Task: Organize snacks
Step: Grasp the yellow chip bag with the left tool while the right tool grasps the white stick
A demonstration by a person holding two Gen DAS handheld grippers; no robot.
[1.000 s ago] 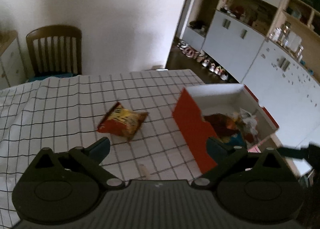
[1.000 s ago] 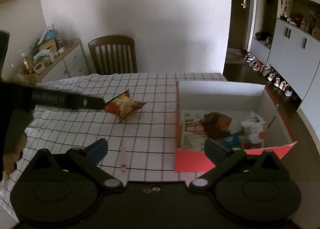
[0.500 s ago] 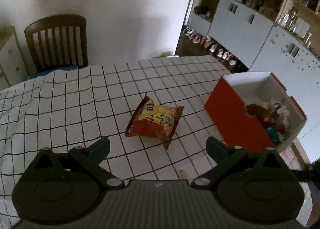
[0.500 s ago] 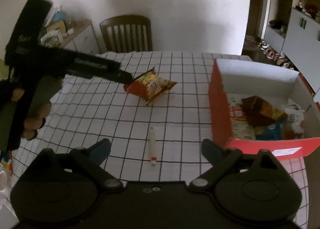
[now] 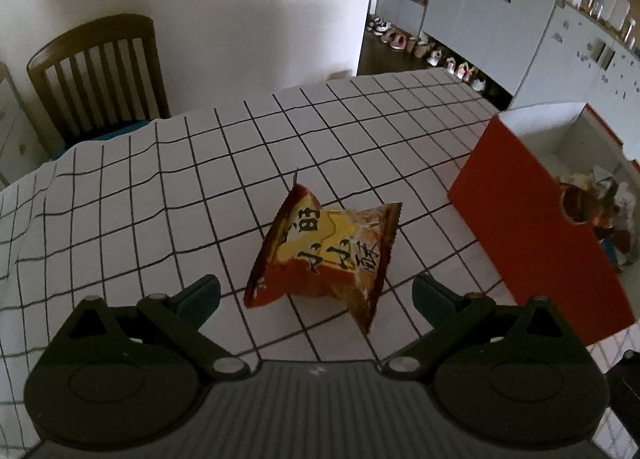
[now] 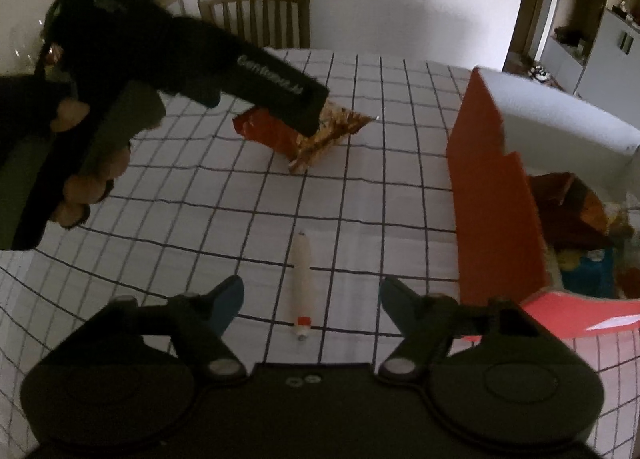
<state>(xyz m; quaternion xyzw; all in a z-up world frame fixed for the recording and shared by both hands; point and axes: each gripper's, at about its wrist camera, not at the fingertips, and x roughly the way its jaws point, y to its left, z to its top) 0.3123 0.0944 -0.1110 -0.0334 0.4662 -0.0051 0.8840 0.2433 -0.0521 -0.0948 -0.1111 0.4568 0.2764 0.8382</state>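
Observation:
A red and yellow snack bag (image 5: 324, 251) lies on the checked tablecloth. My left gripper (image 5: 316, 291) is open, its two fingers either side of the bag's near end, not touching it. In the right wrist view the left gripper's body (image 6: 192, 59) hangs over the same bag (image 6: 316, 135). My right gripper (image 6: 312, 295) is open and empty, above a thin white stick snack (image 6: 302, 279) that lies between its fingers. The red box (image 6: 492, 187) with white inside holds several snack packs (image 6: 576, 211); it also shows in the left wrist view (image 5: 532, 235).
The table (image 5: 160, 195) has a white cloth with a black grid. A wooden chair (image 5: 100, 71) stands at its far side. White cabinets (image 5: 500, 23) and shoes on the floor are at the far right. The box stands at the table's right edge.
My left gripper has moved down and forward to the snack bag, which now sits between its open fingers. My right gripper has moved down and left toward the white stick.

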